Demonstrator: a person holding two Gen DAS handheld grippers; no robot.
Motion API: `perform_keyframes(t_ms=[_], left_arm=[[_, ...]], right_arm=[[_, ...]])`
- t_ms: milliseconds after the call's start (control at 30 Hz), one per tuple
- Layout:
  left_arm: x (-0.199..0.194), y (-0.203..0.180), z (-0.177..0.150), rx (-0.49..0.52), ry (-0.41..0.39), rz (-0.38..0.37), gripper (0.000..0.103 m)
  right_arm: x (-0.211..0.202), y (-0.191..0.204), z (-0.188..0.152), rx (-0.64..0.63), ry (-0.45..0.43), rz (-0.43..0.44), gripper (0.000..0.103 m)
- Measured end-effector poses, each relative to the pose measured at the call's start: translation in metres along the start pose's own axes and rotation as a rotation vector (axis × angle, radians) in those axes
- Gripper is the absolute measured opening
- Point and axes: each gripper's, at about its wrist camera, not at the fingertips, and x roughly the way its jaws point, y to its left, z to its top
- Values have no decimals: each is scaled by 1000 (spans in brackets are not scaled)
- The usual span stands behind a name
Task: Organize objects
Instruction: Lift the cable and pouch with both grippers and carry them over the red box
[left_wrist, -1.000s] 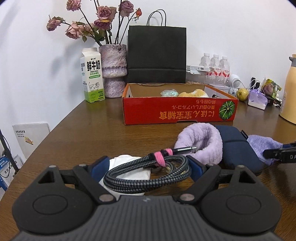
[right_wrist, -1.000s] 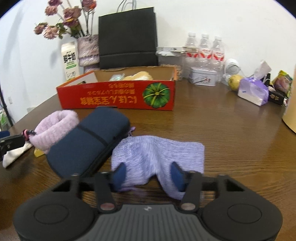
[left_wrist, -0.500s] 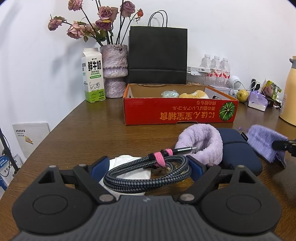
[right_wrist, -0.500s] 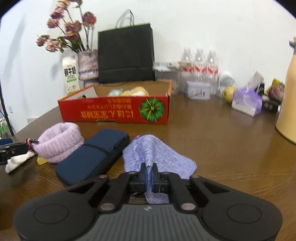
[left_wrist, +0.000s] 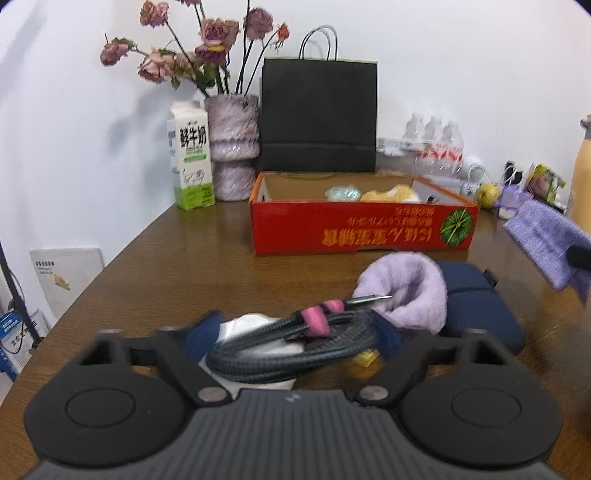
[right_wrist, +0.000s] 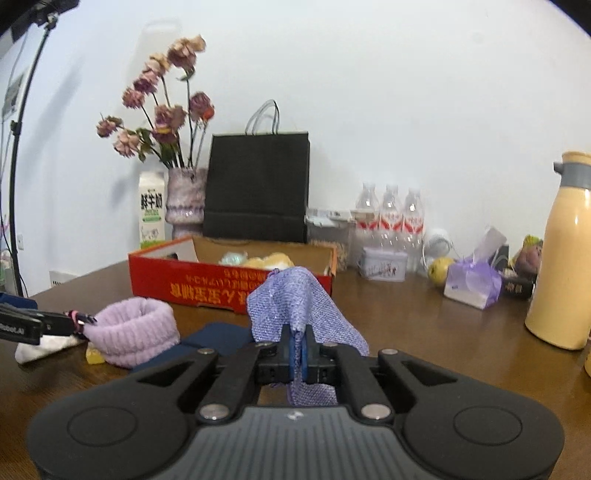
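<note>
My right tongs (right_wrist: 298, 356) pinch the purple cloth (right_wrist: 295, 299) shut, lifted near the red box (right_wrist: 207, 286). My left tongs (left_wrist: 295, 332) are closing around the coiled cable (left_wrist: 291, 347); only the right view shows the yellow flask (right_wrist: 559, 266) whole.
</note>
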Motion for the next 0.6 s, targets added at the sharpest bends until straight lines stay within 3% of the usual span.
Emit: perform_keyframes(t_ms=[33, 267, 300, 333, 367, 400, 433, 600], left_arm=[[-1, 0, 1, -11, 4, -7, 32], [9, -4, 2, -33, 61, -10, 32], [7, -3, 2, -39, 65, -13, 44], [4, -1, 3, -44, 63, -7, 63], [1, 0, 3, -45, 53, 3, 73], [-3, 2, 3, -42, 42, 15, 93], [-6, 4, 3, -41, 36, 28, 103], [2, 18, 0, -30, 144, 34, 103]], right_arm=[[0, 1, 0, -4, -6, 0, 3], [0, 4, 2, 0, -14, 9, 3], [0, 4, 2, 1, -13, 10, 3], [0, 3, 2, 4, -11, 12, 3], [0, 2, 2, 6, -9, 14, 3], [0, 2, 1, 7, -8, 16, 3], [0, 2, 1, 7, -8, 17, 3], [1, 4, 1, 1, -9, 28, 3]])
